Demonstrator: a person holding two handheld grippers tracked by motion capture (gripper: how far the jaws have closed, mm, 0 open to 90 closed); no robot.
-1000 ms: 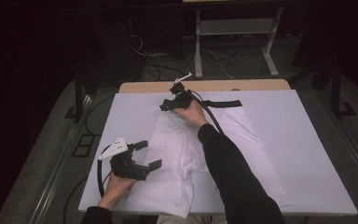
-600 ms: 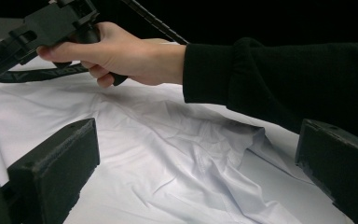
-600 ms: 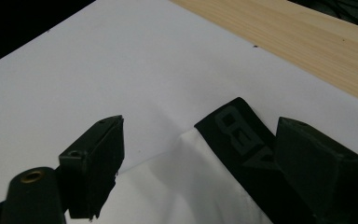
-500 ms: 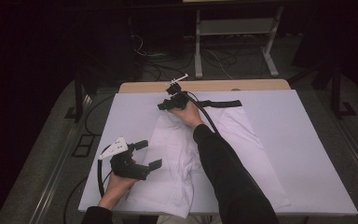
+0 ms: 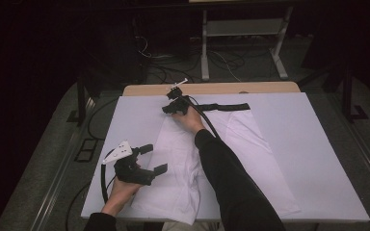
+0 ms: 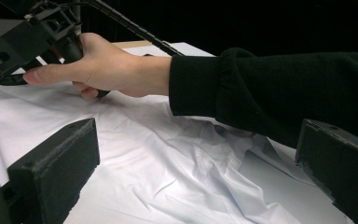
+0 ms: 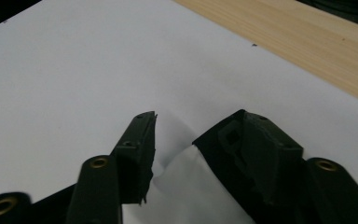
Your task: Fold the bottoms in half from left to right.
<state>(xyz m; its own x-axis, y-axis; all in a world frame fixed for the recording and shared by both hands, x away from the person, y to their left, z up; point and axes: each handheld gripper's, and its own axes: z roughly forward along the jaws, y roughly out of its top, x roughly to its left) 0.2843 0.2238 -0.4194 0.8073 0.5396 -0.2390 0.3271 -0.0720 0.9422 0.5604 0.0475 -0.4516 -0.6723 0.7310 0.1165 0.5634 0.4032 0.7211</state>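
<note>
A crumpled white cotton shirt (image 5: pixel 207 159) is lying across a white sheet (image 5: pixel 313 159) covering the pale wooden counter (image 5: pixel 212 89) in a dark room, cables trailing on the grey floor (image 5: pixel 53 168). The right tool (image 5: pixel 169 109) is closing around the shirt's far edge; the left tool (image 5: pixel 149 159) is gaping wide, empty, at the near corner

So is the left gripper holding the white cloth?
No, the left gripper hangs open above the white cloth, nothing between its jaws.
</note>
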